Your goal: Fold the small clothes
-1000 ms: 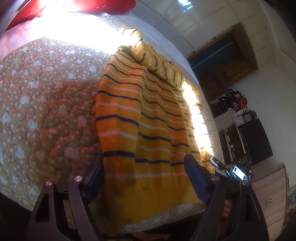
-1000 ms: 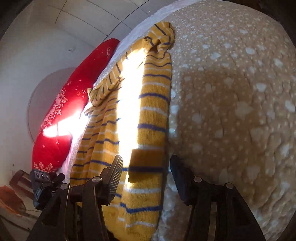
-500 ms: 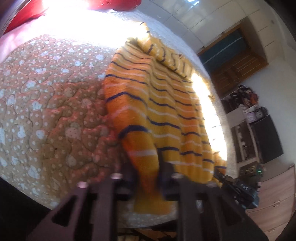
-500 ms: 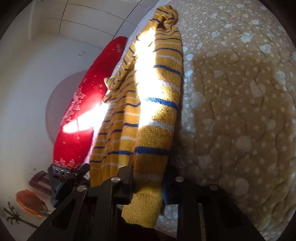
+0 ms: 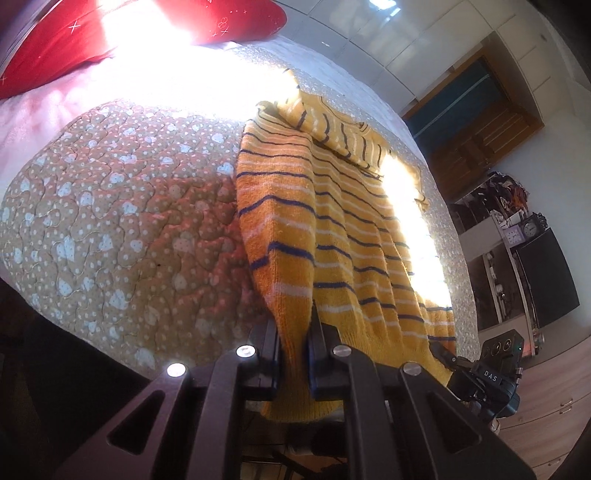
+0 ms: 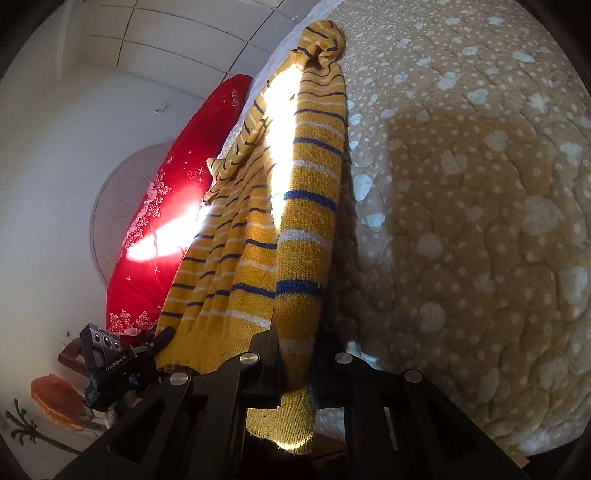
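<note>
A yellow knitted sweater [image 5: 351,229] with dark blue and white stripes lies lengthwise on the quilt, its hem towards me. My left gripper [image 5: 293,332] is shut on the hem's left corner, and the fabric rises in a fold between its pads. In the right wrist view my right gripper [image 6: 295,339] is closing on the right corner of the sweater [image 6: 310,177], its pads pressing the knit, which hangs below the jaws. Each gripper shows in the other's view: the right gripper's body [image 5: 495,373] and the left gripper's body [image 6: 107,365]. The hem sags between them.
The sweater lies on a brown quilt [image 5: 110,221] dotted with white hearts, which covers a bed. A long red pillow [image 5: 184,22] lies at the head end. Bright sun strips cross the bed. Shelves with a clock [image 5: 517,229] and a wooden door [image 5: 476,122] stand beyond.
Both grippers went from open around the flat hem to shut on its corners. The corners are now lifted and bunched, and the sweater's sides have drawn up off the quilt.
</note>
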